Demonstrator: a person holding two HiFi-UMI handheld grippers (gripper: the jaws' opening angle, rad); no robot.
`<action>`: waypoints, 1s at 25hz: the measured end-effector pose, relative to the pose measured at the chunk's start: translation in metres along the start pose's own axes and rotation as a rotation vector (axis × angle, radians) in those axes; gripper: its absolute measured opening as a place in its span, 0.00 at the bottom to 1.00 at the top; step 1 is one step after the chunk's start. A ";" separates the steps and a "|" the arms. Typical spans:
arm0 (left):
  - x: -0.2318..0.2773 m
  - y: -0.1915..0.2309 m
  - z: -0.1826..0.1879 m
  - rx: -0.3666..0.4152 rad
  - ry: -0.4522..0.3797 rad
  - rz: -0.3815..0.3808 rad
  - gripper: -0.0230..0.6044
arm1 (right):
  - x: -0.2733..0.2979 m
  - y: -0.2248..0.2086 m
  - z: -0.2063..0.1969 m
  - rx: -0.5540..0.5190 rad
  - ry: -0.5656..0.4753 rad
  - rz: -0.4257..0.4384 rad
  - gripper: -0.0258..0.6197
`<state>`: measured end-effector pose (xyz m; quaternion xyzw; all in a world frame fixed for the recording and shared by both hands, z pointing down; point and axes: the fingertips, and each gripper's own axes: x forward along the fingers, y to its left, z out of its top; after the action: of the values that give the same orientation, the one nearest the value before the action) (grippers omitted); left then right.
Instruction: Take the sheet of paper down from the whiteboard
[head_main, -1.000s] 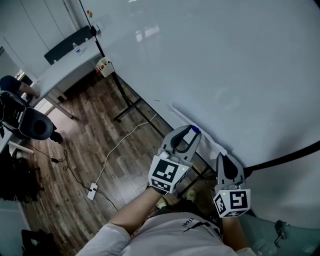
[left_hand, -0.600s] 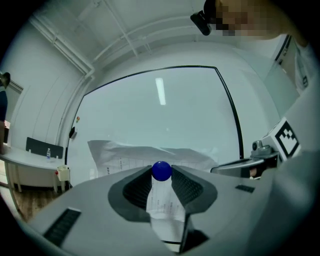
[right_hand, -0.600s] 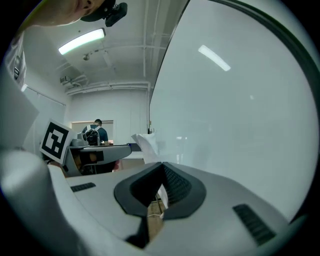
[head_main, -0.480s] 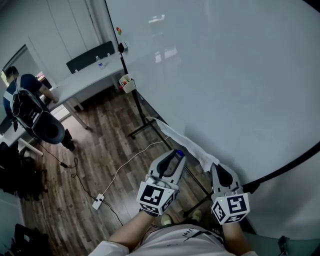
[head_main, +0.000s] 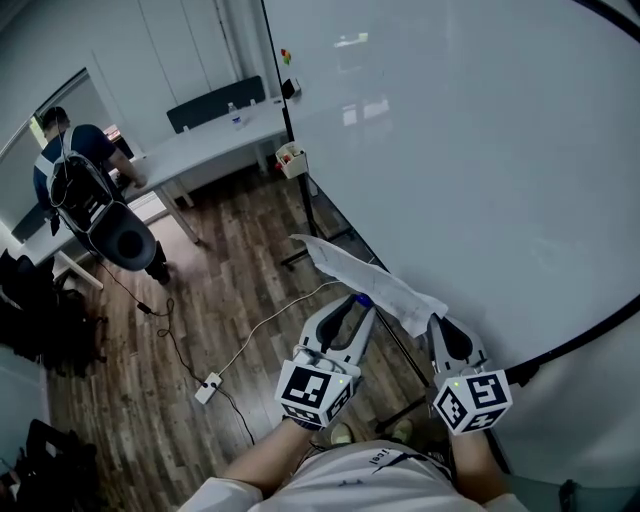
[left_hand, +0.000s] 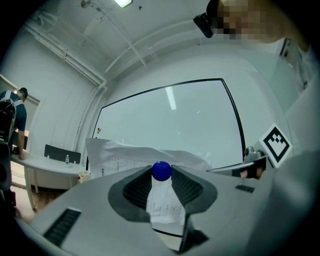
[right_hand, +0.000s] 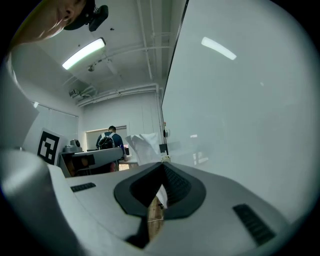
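The white printed sheet of paper (head_main: 365, 278) hangs in the air in front of the whiteboard (head_main: 460, 150), off its surface. My right gripper (head_main: 438, 326) is shut on the sheet's right end. In the right gripper view the paper (right_hand: 142, 148) runs out past the closed jaws of the right gripper (right_hand: 162, 169). My left gripper (head_main: 358, 306) is shut on a round blue magnet (head_main: 362, 300) just under the sheet. The left gripper view shows the magnet (left_hand: 161, 170) pinched between the tips of the left gripper (left_hand: 161, 174), with the paper (left_hand: 125, 156) spread behind it.
The whiteboard's black stand legs (head_main: 318, 240) rest on the wood floor. A white cable runs to a power strip (head_main: 208, 387). A long desk (head_main: 200, 150), a small bin (head_main: 292, 158) and a person with a chair (head_main: 90, 195) are at the far left.
The sheet has come away from the board's lower edge and now stands free in the air. Both grippers have drawn back from the board together, still gripping.
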<state>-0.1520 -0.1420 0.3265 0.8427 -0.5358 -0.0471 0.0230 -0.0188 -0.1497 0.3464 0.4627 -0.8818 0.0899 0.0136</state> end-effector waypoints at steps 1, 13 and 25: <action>-0.003 0.001 0.000 -0.001 0.000 0.004 0.25 | 0.001 0.003 0.001 -0.005 -0.001 0.002 0.06; -0.005 0.001 -0.008 -0.013 0.007 0.004 0.25 | 0.001 0.005 -0.002 -0.002 -0.007 -0.002 0.06; 0.003 0.001 -0.019 -0.022 0.022 -0.004 0.25 | 0.002 0.000 -0.006 -0.010 0.002 -0.012 0.06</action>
<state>-0.1495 -0.1451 0.3458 0.8440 -0.5332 -0.0438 0.0383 -0.0198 -0.1502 0.3526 0.4677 -0.8795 0.0859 0.0172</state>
